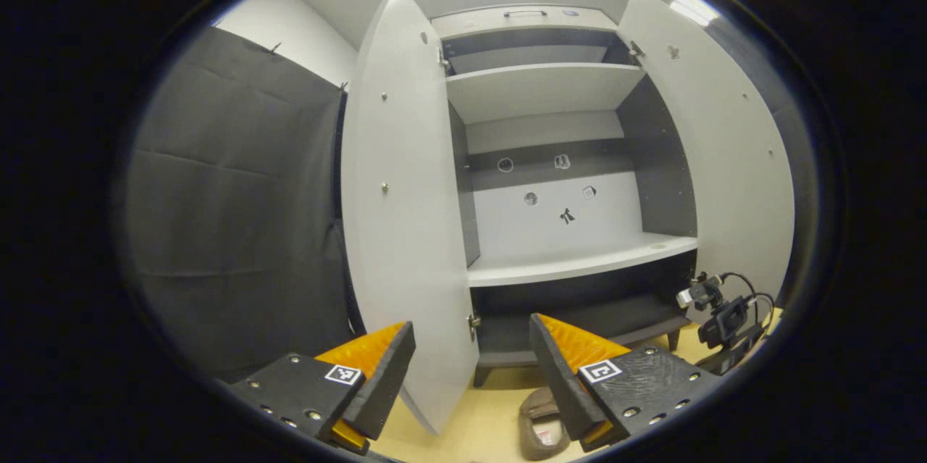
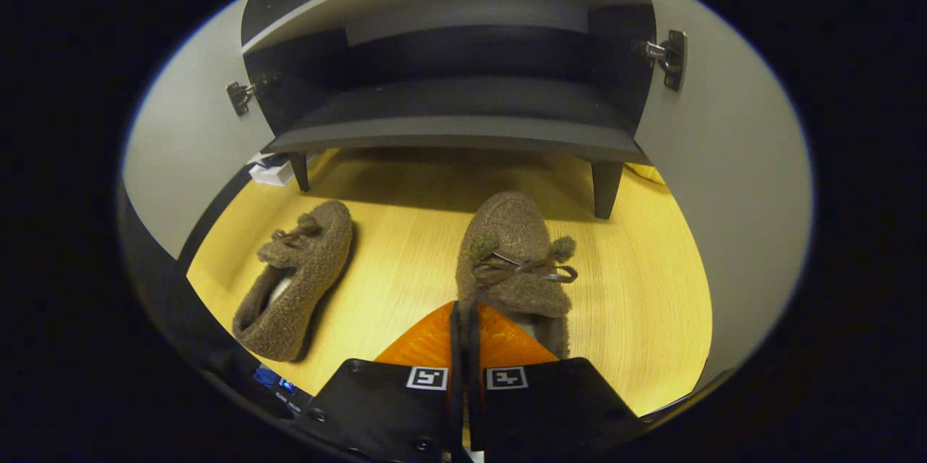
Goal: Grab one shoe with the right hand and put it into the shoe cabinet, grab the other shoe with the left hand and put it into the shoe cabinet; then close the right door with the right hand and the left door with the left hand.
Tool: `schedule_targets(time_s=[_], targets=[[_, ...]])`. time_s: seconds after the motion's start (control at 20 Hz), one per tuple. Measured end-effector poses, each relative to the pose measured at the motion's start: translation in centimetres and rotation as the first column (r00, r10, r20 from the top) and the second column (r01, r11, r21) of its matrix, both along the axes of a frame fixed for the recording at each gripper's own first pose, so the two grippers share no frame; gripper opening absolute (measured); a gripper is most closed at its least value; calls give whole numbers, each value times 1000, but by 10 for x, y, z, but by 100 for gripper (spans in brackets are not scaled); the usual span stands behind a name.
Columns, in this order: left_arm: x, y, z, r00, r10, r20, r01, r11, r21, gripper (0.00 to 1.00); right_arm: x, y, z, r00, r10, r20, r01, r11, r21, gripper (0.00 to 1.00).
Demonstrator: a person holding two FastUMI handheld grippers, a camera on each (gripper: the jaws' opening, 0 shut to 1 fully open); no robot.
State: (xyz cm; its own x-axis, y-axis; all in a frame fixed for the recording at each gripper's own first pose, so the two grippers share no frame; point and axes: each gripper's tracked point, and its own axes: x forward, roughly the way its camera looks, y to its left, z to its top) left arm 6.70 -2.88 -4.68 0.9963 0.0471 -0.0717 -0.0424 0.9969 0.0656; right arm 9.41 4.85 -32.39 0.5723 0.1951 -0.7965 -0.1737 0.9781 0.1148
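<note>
1. Setting first: a booth with a pale yellow wood floor [image 2: 405, 260], dark cloth on the wall, and the shoe cabinet [image 1: 550, 93] standing on short legs with both doors swung wide open. Shelves inside look bare from here.

2. Both shoes are fuzzy brown slippers on the floor right in front of the cabinet. One slipper [image 2: 510, 253] sits just ahead of the cabinet's right front leg, toe pointing under the cabinet. The other slipper [image 2: 293, 282] lies off toward the cabinet's left door, well apart from the first.

3. Right gripper [image 2: 461, 336]: fingers pinched nearly together with just a thin slit between them, sitting right at the heel end of the nearer slipper. Looks like it's clamped on the heel rim, but the fingers hide the contact, so I can't say for sure.

4. Left gripper [image 1: 471, 354]: spread wide, holding nothing, aimed at the cabinet's lower shelf [image 1: 579, 264], with the left door's [image 1: 405, 231] edge between its fingers in the view.

5. Handling guess: these slippers look soft, light and floppy, and the fleece should grip fine. The heel collar or side wall is the sensible pinch spot; the toe will probably sag when lifted, so keep it level going onto the shelf.
</note>
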Motion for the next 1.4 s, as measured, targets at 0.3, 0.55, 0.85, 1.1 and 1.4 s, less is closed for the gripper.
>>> schedule_targets(time_s=[0.3, 0.55, 0.85, 1.1, 1.4], targets=[[2, -15, -1, 999, -36, 0, 36, 999, 5, 100, 11, 4, 60, 995, 5, 102, -9, 999, 41, 5], [5, -26, -4, 999, -53, -2, 53, 999, -10, 92, 17, 10, 125, 982, 11, 188, -31, 994, 105, 5], [16, -43, -6, 996, -87, 2, 87, 996, -4, 100, 38, 11, 199, 944, 36, 328, -75, 991, 108, 5], [26, -52, -6, 994, -107, 13, 107, 994, -1, 100, 67, 18, 260, 895, 23, 445, -98, 984, 146, 5], [34, -51, -12, 994, -106, 6, 106, 994, -9, 92, 122, 21, 300, 839, 5, 543, -88, 988, 127, 5]])
